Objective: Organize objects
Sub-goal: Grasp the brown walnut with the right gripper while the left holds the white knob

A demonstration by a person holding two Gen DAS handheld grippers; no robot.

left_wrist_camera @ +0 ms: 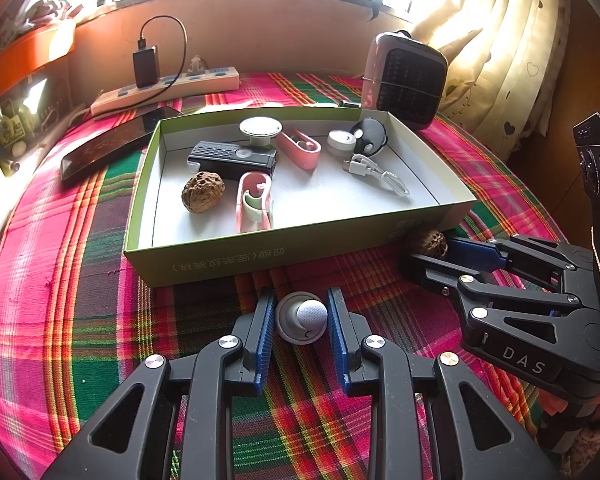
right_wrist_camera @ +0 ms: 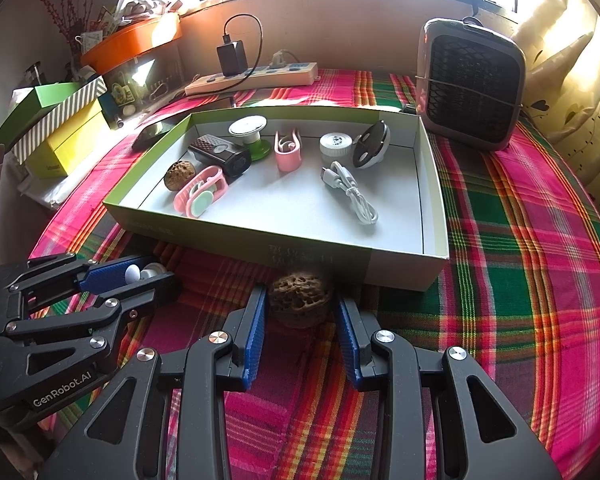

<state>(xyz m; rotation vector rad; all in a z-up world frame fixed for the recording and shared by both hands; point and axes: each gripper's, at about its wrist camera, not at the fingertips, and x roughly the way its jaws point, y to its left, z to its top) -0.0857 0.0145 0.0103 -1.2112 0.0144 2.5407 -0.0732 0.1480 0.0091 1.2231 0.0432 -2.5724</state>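
Left gripper (left_wrist_camera: 301, 317) jaws clench a white suction knob (left_wrist_camera: 301, 317), right gripper (right_wrist_camera: 300, 312) jaws a walnut (right_wrist_camera: 300, 300), both beside the box (left_wrist_camera: 300, 248), probably for loading.

Woven plaid cloth (right_wrist_camera: 500, 240) beneath the jaws – matt; between the right pads a rough, pitted walnut (right_wrist_camera: 300, 300); ahead, a smooth cardboard box (left_wrist_camera: 260, 256).

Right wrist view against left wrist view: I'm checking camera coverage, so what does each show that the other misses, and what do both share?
Only the right wrist view shows the striped box and the orange tub at the far left. Only the left wrist view shows the heart-print curtain in full. Both share the green tray with its walnut, the white cable, the heater, the power strip, and both hand-held grippers: left closed on a small white round gadget, right around a second walnut.
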